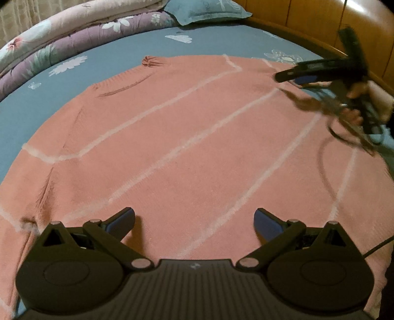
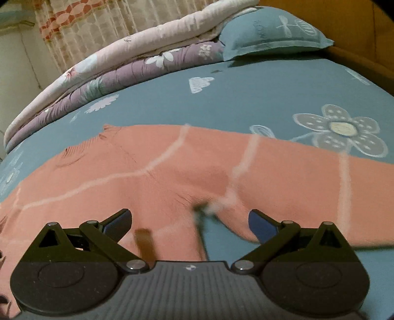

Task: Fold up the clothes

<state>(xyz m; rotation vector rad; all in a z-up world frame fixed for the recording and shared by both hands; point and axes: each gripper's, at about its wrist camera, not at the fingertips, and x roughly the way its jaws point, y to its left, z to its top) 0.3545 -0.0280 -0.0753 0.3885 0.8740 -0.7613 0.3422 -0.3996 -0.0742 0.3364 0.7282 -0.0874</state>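
A salmon-pink knit sweater point(image 1: 187, 147) with thin pale lines running across it lies spread flat on the teal bedsheet point(image 1: 118, 46), filling the space ahead of and beneath the left gripper point(image 1: 194, 222). That gripper's two blue-padded fingers point(image 1: 122, 222) are spread wide apart with nothing between them, and they sit just above the knit, casting a small shadow beside the left pad. Ahead of the fingers and off to their left, the ribbed neck opening point(image 1: 150, 60) sits at the sweater's far edge, with a few creases near it. Beyond the right finger, far out and to the right, the right gripper point(image 1: 293, 76) shows blurred above the sweater's edge, gripped by a hand point(image 1: 354, 103), with dark cables trailing below it. In the right wrist view, the right gripper point(image 2: 189, 222) also has its fingers point(image 2: 262, 226) spread wide and empty; between them lies the sweater point(image 2: 147, 177), where a sleeve splits from the body and a wedge of bedsheet point(image 2: 221, 98) shows through the gap. This part of the view is smeared, so whether the pads touch the cloth cannot be told. Further ahead of the fingers the sheet carries white flower prints, one large flower point(image 2: 342, 129) just past the sweater to the right. Beyond that, a teal pillow point(image 2: 270, 29) leans on folded purple and pink floral quilts point(image 2: 123, 66), with a wooden headboard point(image 1: 320, 22) at the right and a curtain point(image 2: 81, 22) at the far left.
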